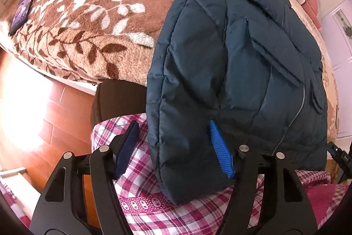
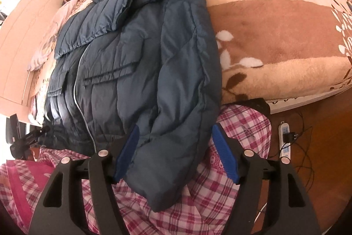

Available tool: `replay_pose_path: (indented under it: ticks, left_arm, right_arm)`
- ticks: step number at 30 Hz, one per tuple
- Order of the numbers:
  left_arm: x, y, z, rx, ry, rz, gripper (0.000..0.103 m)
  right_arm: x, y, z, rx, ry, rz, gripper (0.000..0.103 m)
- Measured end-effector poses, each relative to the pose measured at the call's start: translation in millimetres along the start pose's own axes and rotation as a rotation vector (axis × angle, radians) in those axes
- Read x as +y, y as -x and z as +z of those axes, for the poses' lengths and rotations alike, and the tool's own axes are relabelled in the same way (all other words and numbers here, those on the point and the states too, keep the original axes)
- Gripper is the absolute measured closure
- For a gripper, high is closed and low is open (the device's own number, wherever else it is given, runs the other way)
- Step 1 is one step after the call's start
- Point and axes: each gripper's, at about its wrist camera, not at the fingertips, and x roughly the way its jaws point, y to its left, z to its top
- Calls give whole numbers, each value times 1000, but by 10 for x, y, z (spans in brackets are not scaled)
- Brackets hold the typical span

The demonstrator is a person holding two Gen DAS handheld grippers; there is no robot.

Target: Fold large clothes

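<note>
Left wrist view gives me the dark teal padded jacket (image 1: 237,72) lying zip-up on the bed, over a brown and beige blanket (image 1: 88,21) with a leaf pattern, its lower end hanging off the bed edge onto pink plaid fabric (image 1: 158,208). My left gripper (image 1: 173,147) points steeply down at that end. Its jaws stand well apart; the folded sleeve and side of the jacket sit between them, the right-hand blue pad lying against the padding, the other pad clear of it over the plaid. I read no grip there. A dark phone (image 1: 22,10) lies on the blanket, far to the left.

From the right wrist view, my right gripper (image 2: 176,151) hangs over the jacket's (image 2: 136,54) other sleeve, which droops off the bed between the jaws. These are wide open; the left pad is just beside or grazing the sleeve, the right one apart from it. A power strip (image 2: 285,140) lies on the wooden floor to the right.
</note>
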Motion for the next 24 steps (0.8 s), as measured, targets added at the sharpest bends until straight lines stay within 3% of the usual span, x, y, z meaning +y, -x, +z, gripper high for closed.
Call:
replay_pose_path:
  ticks: [6, 8, 9, 10, 12, 24]
  left_arm:
    - [75, 13, -2, 0, 9, -8, 42]
    - [102, 26, -12, -1, 9, -16, 56]
    - [109, 24, -19, 4, 9, -51, 73]
    - [117, 25, -26, 7, 7, -73, 81]
    - [120, 41, -39, -2, 7, -92, 88]
    - [150, 157, -79, -39, -1, -125, 92]
  right_arm:
    - [-64, 30, -94, 6, -21, 11, 32]
    - [-71, 28, -124, 10, -23, 22, 30]
    - [-71, 28, -143, 10, -24, 29, 25]
    - [-74, 34, -162, 4, -25, 36, 24]
    - [-83, 45, -193, -3, -27, 47, 23]
    - [-179, -50, -376, 23, -55, 49, 22]
